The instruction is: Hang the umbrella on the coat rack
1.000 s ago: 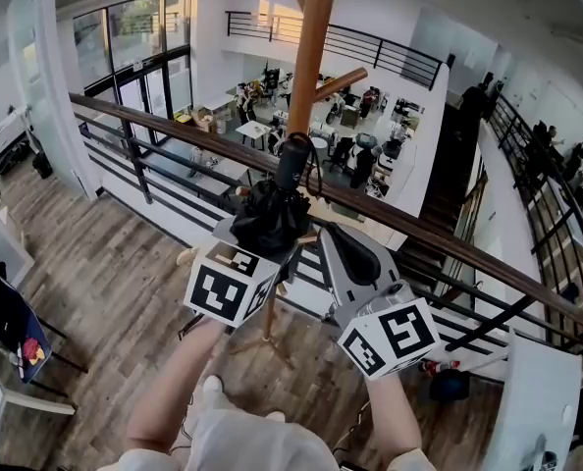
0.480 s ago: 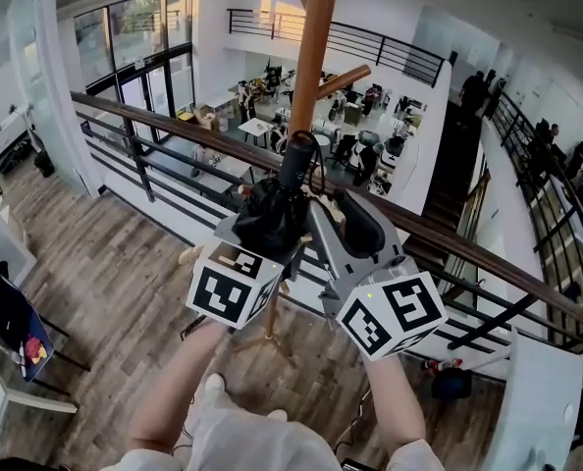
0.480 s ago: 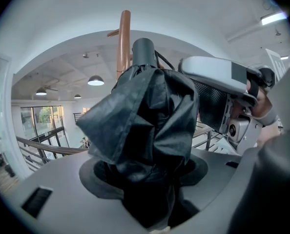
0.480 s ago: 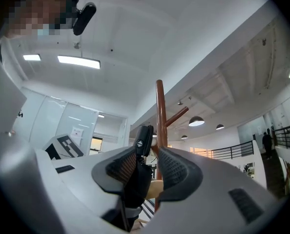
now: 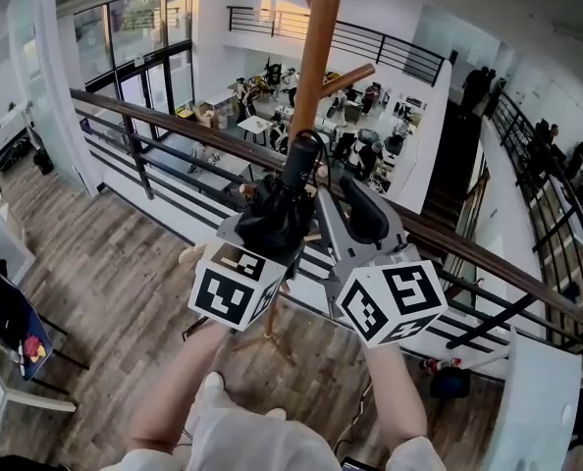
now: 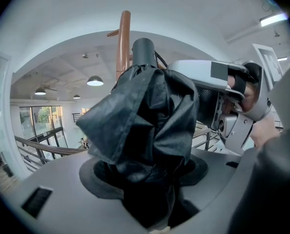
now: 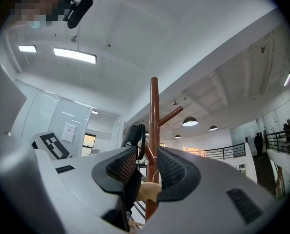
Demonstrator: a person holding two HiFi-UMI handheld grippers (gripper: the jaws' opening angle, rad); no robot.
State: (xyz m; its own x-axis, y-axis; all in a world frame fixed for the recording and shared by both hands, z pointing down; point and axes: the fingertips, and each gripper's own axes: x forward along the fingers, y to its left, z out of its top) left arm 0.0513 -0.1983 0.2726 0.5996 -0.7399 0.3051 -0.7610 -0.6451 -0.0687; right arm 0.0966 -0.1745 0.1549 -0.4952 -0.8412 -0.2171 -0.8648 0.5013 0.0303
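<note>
A folded black umbrella (image 5: 270, 219) stands upright with its handle (image 5: 299, 161) up against the brown coat rack pole (image 5: 317, 52). My left gripper (image 5: 262, 243) is shut on the bunched canopy, and the black fabric (image 6: 145, 126) fills its view. A rack peg (image 5: 346, 78) slants up to the right just above the handle. My right gripper (image 5: 358, 214) is right of the umbrella, open and holding nothing. In the right gripper view the pole (image 7: 154, 111) shows through its (image 7: 145, 164) gap, and the umbrella handle (image 7: 134, 136) with its strap is just left of the pole.
A wooden-topped railing (image 5: 164, 126) crosses behind the rack, with an open hall far below. The rack's base legs (image 5: 268, 340) stand on the plank floor by my feet. A desk with dark cloth (image 5: 2, 317) is at the left. People stand on the right walkway (image 5: 556, 155).
My right gripper has opened its jaws and risen toward the umbrella handle and pole. The left gripper and umbrella have stayed put.
</note>
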